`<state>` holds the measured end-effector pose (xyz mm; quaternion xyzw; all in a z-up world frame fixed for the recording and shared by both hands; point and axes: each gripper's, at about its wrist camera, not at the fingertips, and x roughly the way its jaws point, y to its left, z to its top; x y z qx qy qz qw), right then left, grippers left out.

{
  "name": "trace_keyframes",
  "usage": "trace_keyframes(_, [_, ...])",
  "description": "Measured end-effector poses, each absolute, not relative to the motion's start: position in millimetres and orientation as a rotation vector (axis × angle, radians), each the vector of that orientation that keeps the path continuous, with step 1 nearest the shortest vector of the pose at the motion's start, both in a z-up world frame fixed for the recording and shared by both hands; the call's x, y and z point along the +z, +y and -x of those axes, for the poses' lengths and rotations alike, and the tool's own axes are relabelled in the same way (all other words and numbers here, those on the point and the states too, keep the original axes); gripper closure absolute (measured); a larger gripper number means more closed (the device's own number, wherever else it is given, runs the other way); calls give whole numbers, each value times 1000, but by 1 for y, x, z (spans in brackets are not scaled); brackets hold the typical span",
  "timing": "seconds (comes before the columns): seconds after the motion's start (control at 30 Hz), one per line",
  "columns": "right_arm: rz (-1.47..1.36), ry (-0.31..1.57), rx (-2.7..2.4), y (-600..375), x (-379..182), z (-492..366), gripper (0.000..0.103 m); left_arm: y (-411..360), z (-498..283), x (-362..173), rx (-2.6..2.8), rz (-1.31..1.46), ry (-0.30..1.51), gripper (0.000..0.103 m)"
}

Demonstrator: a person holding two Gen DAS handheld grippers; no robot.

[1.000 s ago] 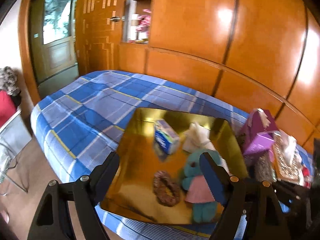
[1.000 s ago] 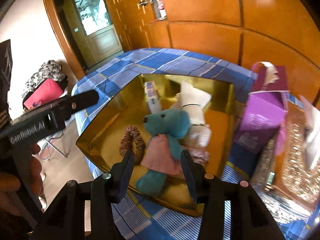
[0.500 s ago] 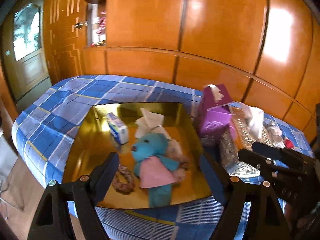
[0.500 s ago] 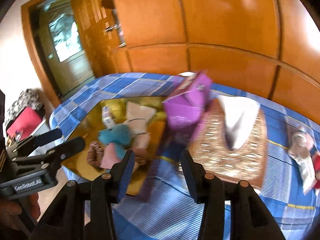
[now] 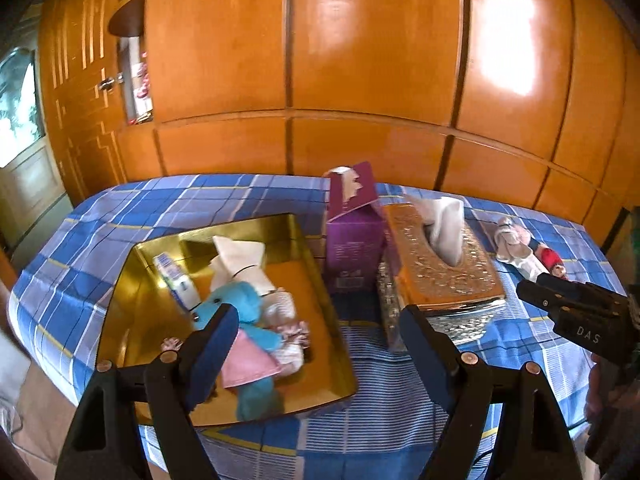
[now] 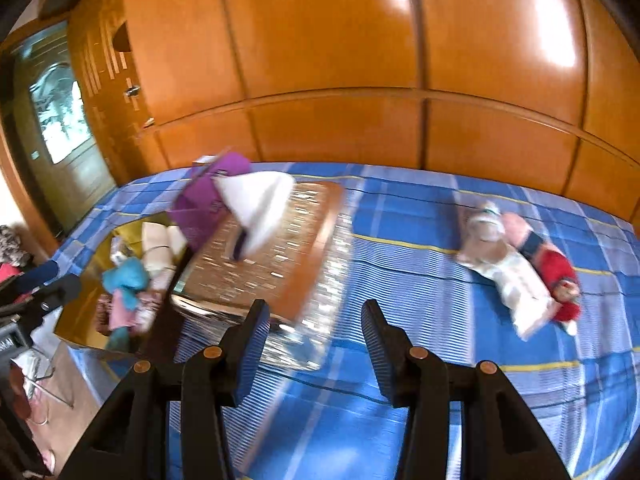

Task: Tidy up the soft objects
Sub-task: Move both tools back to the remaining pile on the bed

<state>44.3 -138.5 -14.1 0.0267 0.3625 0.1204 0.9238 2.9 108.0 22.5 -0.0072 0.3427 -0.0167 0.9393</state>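
A gold tray [image 5: 304, 256] on the blue checked bed holds a teal plush in a pink dress [image 5: 244, 312], a white cloth bundle [image 5: 240, 260], a small tissue pack [image 5: 176, 276] and other soft bits. Two soft dolls, one white and one red [image 6: 520, 264], lie on the bed at the right; they also show in the left wrist view [image 5: 524, 252]. My left gripper [image 5: 316, 344] is open and empty above the tray's near right corner. My right gripper [image 6: 314, 340] is open and empty over the bed, left of the dolls.
A purple tissue carton [image 5: 352, 236] and a gold tissue box [image 5: 440, 268] stand between tray and dolls. A wooden panel wall [image 5: 360, 80] runs behind the bed. A door [image 6: 60, 120] is at far left. The bed [image 6: 400, 400] drops off near me.
Both grippers have swung to the right. The right gripper has left the tray and now faces the bed near the two dolls. Both stay open and empty.
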Motion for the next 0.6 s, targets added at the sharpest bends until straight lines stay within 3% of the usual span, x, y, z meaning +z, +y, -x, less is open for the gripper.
trace_keyframes(0.6, [-90,777,-25,-270,-33,-5,55,20,-16,25,-216,-120,715,20])
